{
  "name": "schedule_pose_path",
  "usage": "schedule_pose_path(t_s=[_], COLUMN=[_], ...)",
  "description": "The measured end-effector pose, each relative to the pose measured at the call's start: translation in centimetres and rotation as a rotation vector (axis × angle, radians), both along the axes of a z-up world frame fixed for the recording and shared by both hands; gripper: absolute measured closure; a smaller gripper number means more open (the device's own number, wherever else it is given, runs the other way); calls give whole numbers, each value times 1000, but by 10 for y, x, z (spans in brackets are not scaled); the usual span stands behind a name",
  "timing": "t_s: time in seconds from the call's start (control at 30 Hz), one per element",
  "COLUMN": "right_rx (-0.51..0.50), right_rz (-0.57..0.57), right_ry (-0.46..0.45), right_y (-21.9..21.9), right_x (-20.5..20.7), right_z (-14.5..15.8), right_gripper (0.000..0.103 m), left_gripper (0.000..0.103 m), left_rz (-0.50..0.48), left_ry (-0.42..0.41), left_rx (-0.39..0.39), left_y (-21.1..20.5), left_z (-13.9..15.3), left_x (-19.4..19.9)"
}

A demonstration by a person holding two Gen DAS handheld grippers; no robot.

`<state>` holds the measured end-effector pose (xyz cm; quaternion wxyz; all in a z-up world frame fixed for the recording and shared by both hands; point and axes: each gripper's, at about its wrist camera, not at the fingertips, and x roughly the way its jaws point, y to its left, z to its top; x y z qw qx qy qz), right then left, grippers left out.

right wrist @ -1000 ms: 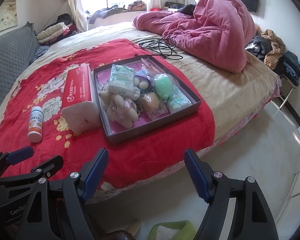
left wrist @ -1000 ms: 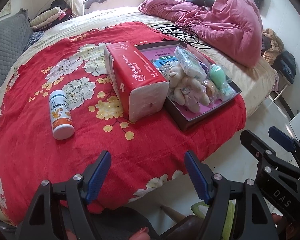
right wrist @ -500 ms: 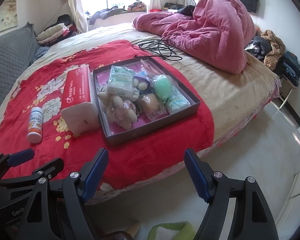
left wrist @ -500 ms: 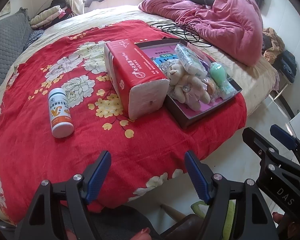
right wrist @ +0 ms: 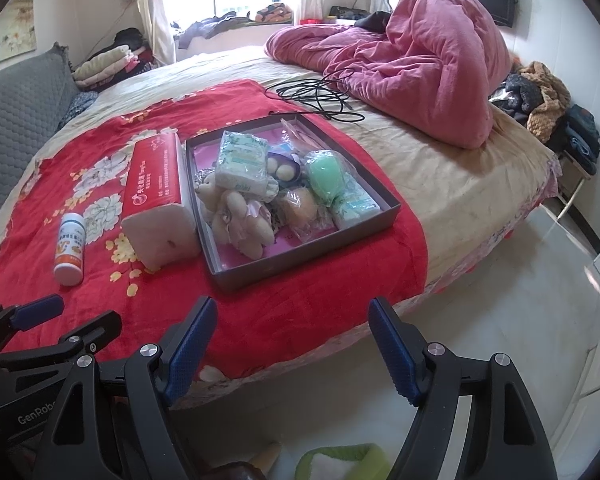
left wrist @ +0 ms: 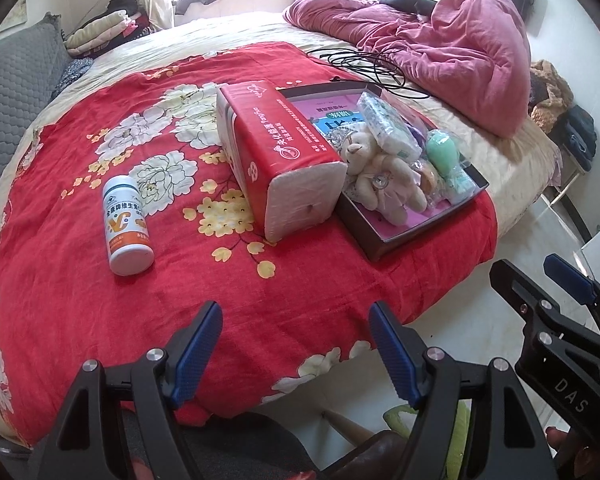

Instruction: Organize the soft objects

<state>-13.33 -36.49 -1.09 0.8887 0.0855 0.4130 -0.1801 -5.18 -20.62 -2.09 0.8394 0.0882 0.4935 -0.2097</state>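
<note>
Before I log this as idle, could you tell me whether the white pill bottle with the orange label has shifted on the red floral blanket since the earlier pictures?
No. The white pill bottle lies on its side beside the same white flower of the red floral blanket, left of the red tissue pack.

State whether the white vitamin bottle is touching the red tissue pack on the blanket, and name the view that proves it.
Apart. The left wrist view shows the white vitamin bottle lying left of the red tissue pack, with red blanket between them.
</note>
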Motion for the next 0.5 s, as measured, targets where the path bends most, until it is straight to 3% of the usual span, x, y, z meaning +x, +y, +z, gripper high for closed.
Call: schedule_pose_path(t_s=[0.5], right_rx=[-2], right_rz=[4], right_ry=[8], right_y=[-1], right_x=[1], right_z=[-2], right_gripper=[24], left_gripper=[28], left_rz=[14], left_ry=[12], left_rx=[-8], left_y=[4], left_z=[-4], left_x=[4])
